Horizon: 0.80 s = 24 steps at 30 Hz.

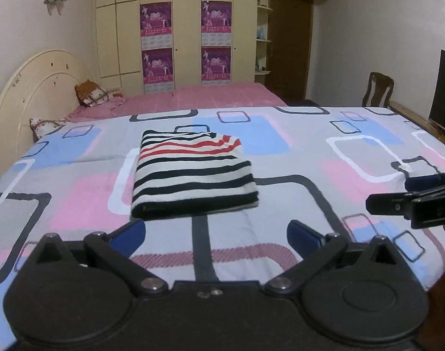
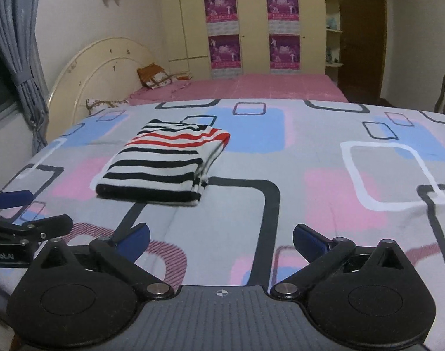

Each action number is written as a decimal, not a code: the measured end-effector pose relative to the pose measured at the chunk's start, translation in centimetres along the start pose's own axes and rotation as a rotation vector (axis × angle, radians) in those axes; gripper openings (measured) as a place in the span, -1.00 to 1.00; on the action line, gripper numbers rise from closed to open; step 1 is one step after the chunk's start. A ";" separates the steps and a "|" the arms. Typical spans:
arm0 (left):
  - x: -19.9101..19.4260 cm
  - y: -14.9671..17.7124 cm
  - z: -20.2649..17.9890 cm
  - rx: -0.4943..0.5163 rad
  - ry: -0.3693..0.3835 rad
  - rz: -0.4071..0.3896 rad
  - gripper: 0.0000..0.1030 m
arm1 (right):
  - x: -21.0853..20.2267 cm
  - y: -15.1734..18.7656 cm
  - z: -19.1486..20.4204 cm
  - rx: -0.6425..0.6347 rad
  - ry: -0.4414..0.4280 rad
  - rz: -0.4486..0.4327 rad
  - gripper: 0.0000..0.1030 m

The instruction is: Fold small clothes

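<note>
nearest in the left wrist view, the left hand-held gripper (image 1: 216, 235) has its two blue-padded fingers spread wide with nothing between them, hovering low over the patterned bedspread (image 1: 324, 158) just short of the garment; it points straight ahead toward the far wall. the right hand-held gripper (image 2: 221, 238) is likewise released and empty, level beside the left one and pointed the same way, with each showing at the edge of the other's view. just beyond the left fingers, and ahead and to the left of the right ones, the striped shirt (image 1: 193, 172) lies on the bed as a compact folded rectangle, black and white bands near, red bands toward its far end; its near edge looks like a rounded fold, and in the right wrist view its right side shows stacked layer edges. it is likely light, soft knit, limp enough to sag and unfold if lifted by one corner, so any further hold is best taken by pinching all layers at the near fold's two corners, one gripper each. the fold looks nearly or fully done. farther off are a pink bed (image 1: 222, 95), a cream headboard (image 1: 38, 82) and a wardrobe (image 1: 175, 29) with purple posters.
</note>
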<state>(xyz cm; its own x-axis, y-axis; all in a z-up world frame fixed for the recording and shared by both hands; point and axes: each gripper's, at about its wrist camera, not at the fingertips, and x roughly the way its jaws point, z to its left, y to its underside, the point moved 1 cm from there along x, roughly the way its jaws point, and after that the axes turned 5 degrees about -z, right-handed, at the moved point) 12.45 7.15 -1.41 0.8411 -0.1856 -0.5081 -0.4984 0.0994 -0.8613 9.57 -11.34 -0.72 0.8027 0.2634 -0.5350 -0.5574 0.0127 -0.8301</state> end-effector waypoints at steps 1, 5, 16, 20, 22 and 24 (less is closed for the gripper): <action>-0.8 0.0 -0.3 -0.012 -0.001 -0.004 1.00 | -0.9 0.2 0.2 -0.001 0.001 -0.006 1.00; -3.1 -0.1 -0.6 -0.054 -0.009 -0.025 1.00 | -3.5 0.9 0.7 0.005 0.012 -0.022 1.00; -7.6 0.5 -1.7 -0.037 -0.026 -0.086 1.00 | -8.0 2.0 1.6 0.026 0.004 -0.066 1.00; -8.5 0.4 -1.8 -0.040 -0.029 -0.107 1.00 | -8.9 2.1 1.9 0.018 -0.001 -0.080 1.00; -8.9 0.4 -1.6 -0.045 -0.029 -0.115 1.00 | -9.1 2.1 2.0 0.014 -0.003 -0.084 1.00; -9.1 0.3 -1.5 -0.047 -0.031 -0.121 1.00 | -9.4 2.0 2.2 0.007 -0.003 -0.090 1.00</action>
<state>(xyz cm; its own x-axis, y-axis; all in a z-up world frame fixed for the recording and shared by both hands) 4.30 7.38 2.95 0.9015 -0.1628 -0.4009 -0.4012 0.0323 -0.9154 0.42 -11.69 2.95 0.8491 0.2634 -0.4578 -0.4844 0.0428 -0.8738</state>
